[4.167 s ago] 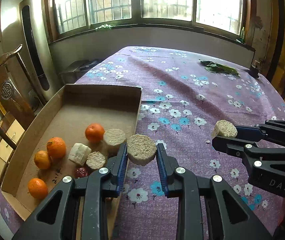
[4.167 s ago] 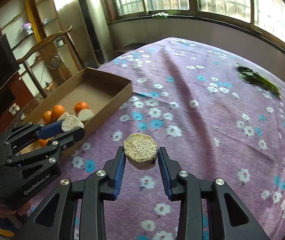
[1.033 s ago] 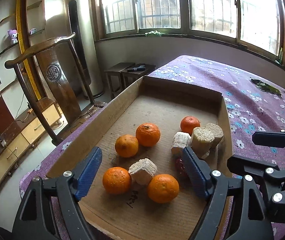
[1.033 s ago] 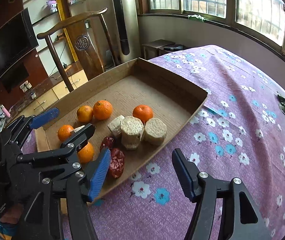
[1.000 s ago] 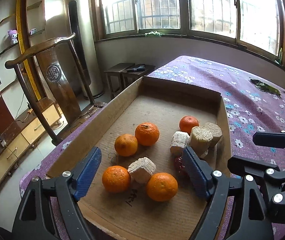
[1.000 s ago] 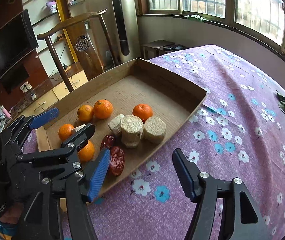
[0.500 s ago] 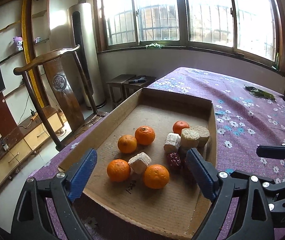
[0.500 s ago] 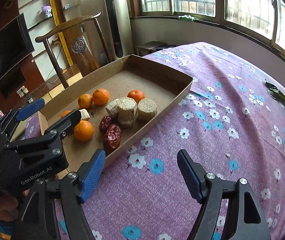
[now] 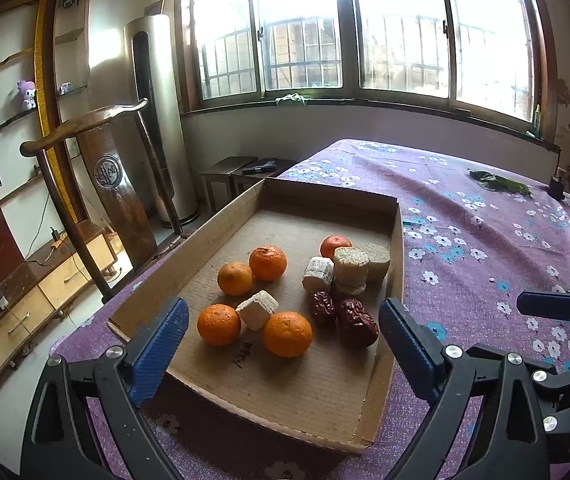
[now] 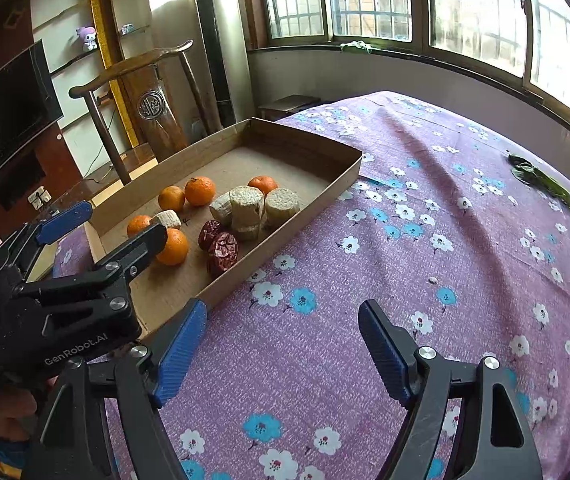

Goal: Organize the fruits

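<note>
- The left gripper (image 9: 281, 340) hangs spread wide and empty, the cardboard tray (image 9: 398, 240) directly ahead between its fingers.
- The oranges (image 9: 287, 333), pale chunks (image 9: 351, 266) and red dates (image 9: 357, 322) all lie inside it.
- The right gripper (image 10: 283, 344), equally wide and empty, has the tray ahead to its left; the desk (image 10: 445, 240) before it shows no fruit.

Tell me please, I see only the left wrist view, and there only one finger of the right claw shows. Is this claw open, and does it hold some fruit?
Observer: The right claw is wide open, and nothing is between its fingers.
Operator: Good. Is it above the box or outside it?
Observer: Outside. It hangs over the cloth, beside the near end of the right wall of the box.
</note>
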Available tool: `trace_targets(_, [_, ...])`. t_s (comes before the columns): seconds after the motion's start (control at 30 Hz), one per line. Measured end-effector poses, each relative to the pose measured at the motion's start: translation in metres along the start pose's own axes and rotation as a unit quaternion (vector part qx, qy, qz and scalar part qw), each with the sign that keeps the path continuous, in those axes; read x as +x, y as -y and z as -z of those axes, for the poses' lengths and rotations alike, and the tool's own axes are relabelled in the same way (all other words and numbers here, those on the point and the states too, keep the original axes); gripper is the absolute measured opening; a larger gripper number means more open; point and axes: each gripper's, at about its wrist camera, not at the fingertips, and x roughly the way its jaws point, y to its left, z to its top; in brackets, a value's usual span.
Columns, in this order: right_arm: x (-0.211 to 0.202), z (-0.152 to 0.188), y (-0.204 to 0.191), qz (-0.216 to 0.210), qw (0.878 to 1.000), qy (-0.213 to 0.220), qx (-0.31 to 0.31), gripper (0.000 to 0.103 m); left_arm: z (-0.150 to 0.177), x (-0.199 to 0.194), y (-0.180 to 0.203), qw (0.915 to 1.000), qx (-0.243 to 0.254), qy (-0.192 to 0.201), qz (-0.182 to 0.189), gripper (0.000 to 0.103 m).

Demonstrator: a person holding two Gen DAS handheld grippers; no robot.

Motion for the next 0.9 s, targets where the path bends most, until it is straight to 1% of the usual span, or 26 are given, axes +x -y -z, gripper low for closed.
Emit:
trace_targets(0.23, [-0.005,0.007,-0.007,0.002,1.000,0.005,0.002,0.083,0.004,-0.008,-0.004,1.0000,-0.003,0.004,0.002,0.096])
trace_targets(0.37, [-0.007,0.009,-0.013,0.003,1.000,0.005,-0.005,0.084,0.005,-0.014,-0.005,0.9999,-0.004,0.010,-0.003,0.098])
trace_targets(0.5, [-0.010,0.010,-0.012,0.003,1.000,0.010,-0.003,0.084,0.006,-0.022,-0.006,0.9996,0.001,0.025,-0.013,0.101])
trace_targets(0.67, [-0.008,0.012,-0.010,0.006,1.000,0.007,-0.002,0.084,0.006,-0.020,-0.007,0.9998,-0.008,0.017,0.004,0.101])
trace_targets(0.9, [-0.005,0.014,-0.009,0.011,1.000,0.002,-0.001,0.084,0.007,-0.014,-0.007,0.9998,-0.010,0.016,0.002,0.101])
